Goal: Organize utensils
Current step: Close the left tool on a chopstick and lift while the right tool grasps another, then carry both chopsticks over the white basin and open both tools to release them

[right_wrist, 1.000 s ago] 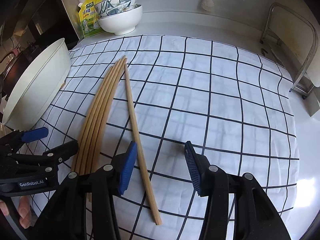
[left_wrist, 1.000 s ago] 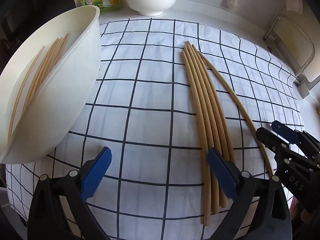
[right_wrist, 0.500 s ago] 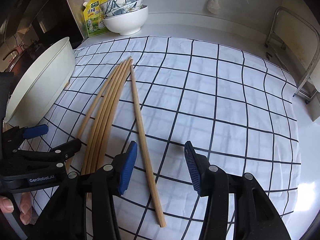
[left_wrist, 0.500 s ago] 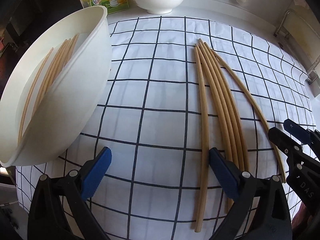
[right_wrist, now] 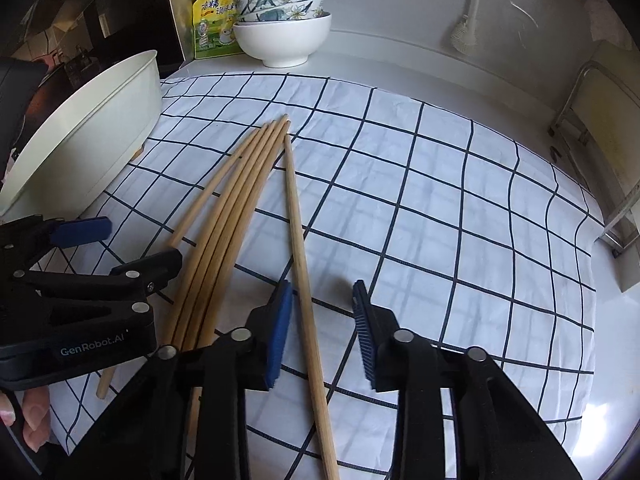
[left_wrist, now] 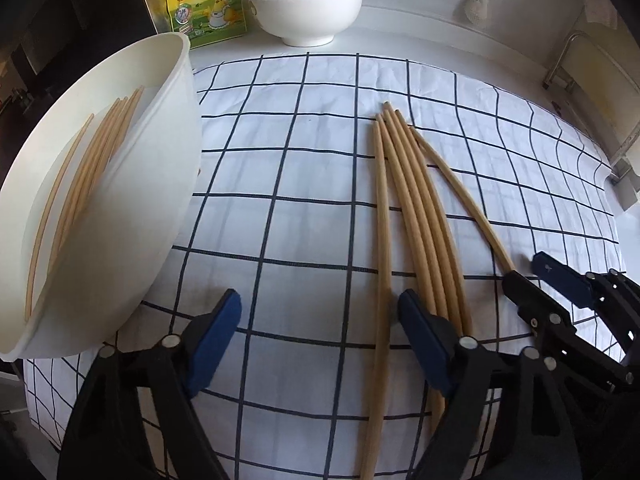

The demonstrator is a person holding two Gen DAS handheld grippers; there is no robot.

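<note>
A home kitchen: beyond the right claw point(right_wrist: 322, 330), stacked floral ceramic bowls point(right_wrist: 280, 4) and a yellow-green seasoning pouch point(right_wrist: 212, 20) stand on the white table point(right_wrist: 400, 64), with a dish brush point(right_wrist: 464, 32) against the wall.

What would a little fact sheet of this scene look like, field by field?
Surface: checked cloth
Loose chopsticks: six on the cloth, four bunched, one apart on each side
Tray: white tray at the left, chopsticks already inside
Left gripper: open, one separate chopstick between its fingers
Right gripper: open, astride the other lone chopstick
Background: stacked bowls, yellow pouch
</note>
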